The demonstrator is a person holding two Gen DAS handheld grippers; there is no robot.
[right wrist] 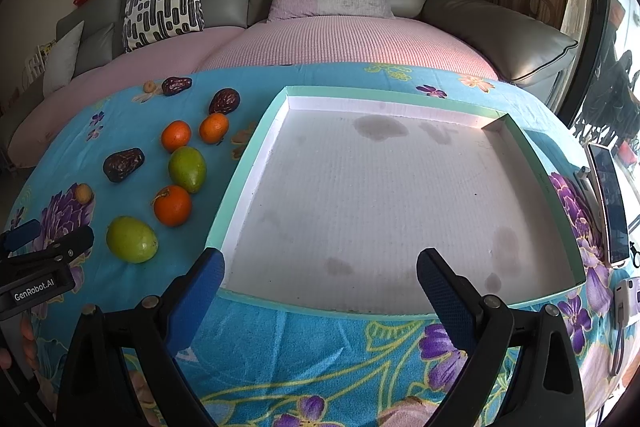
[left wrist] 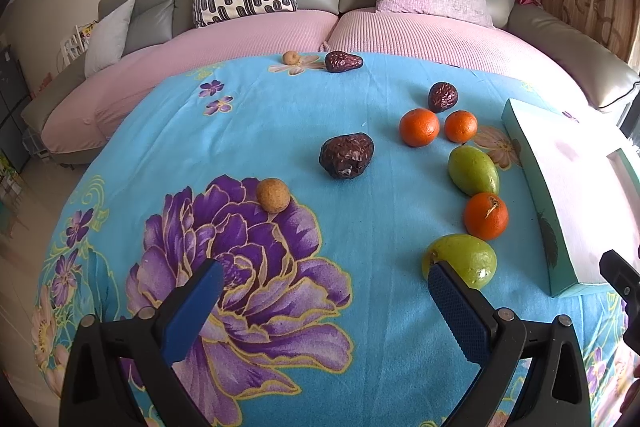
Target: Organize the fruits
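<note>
Nothing has been sorted yet, as far as can be judged. The tray is seen empty, only stains on its white floor. All the fruits lie on the cloth to its left: two green mangoes, three oranges, three dark dates and two small brown balls. The nearest mango is just beside one blue pad of the left gripper, not gripped. The jaws of both the left and the right gripper are spread wide and nothing is held. The right one hangs over the near tray rim.
</note>
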